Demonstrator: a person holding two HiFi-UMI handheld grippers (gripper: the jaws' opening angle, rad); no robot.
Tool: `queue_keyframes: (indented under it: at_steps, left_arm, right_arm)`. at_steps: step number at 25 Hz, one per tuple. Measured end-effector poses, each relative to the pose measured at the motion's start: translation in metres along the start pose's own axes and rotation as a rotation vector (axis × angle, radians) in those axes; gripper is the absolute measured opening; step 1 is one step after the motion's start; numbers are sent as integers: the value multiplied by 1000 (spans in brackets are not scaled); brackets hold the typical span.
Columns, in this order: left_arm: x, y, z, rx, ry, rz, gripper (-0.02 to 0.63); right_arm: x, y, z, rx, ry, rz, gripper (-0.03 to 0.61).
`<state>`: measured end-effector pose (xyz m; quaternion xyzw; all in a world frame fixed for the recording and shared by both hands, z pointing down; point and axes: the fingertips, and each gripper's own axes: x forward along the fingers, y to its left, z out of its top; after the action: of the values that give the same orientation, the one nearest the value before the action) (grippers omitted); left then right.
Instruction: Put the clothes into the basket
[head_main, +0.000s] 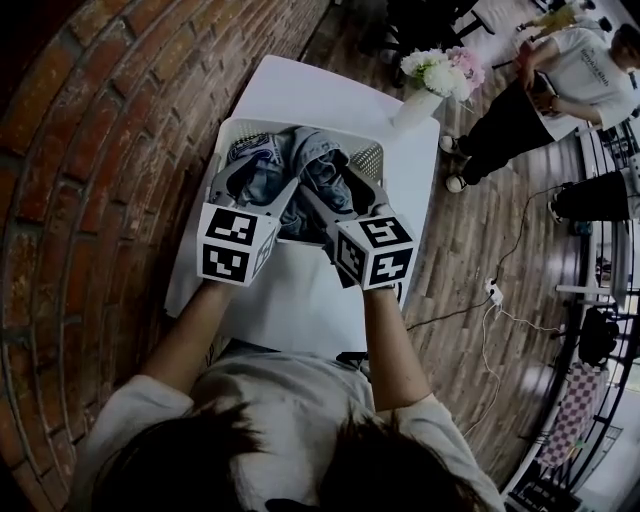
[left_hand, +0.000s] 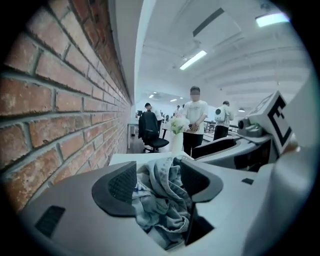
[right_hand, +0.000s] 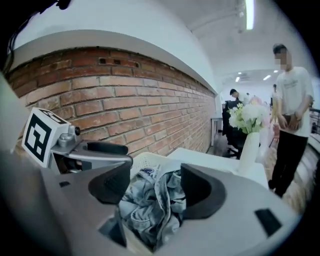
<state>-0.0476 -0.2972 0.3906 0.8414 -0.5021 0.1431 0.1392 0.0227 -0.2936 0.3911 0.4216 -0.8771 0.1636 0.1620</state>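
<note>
Seen from the head, a white basket (head_main: 232, 128) is sitting on a table (head_main: 300, 295) near the brick wall (head_main: 90, 200) at left, with grey-blue clothes (head_main: 295, 160) lying inside it. The left gripper (head_main: 262, 182) and right gripper (head_main: 335, 185) are reaching into it. In the left gripper view, the jaws are clamping bunched clothes (left_hand: 165, 200). In the right gripper view, the jaws are likewise squeezing clothes (right_hand: 150, 205), with the basket rim (right_hand: 145, 161) just beyond.

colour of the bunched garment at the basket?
Washed-out blue-grey, denim-like: the garment shows best in the head view.
</note>
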Motion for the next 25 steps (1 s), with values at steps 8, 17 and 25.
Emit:
queue_keyframes:
  at_steps: [8,17,25]
  left_arm:
    - [-32,-24,29,48,-118,-9,189]
    - [-75,-55,53,120,-217,-11,63]
    - [-122,-74,62,127,-261,-12,23]
  right_arm:
    - [-27,20,21,-63,-122,-42,192]
    - [-67,55,47,-127,-256,-71,70]
    - [-115,87,63,-148,-357,-76,18]
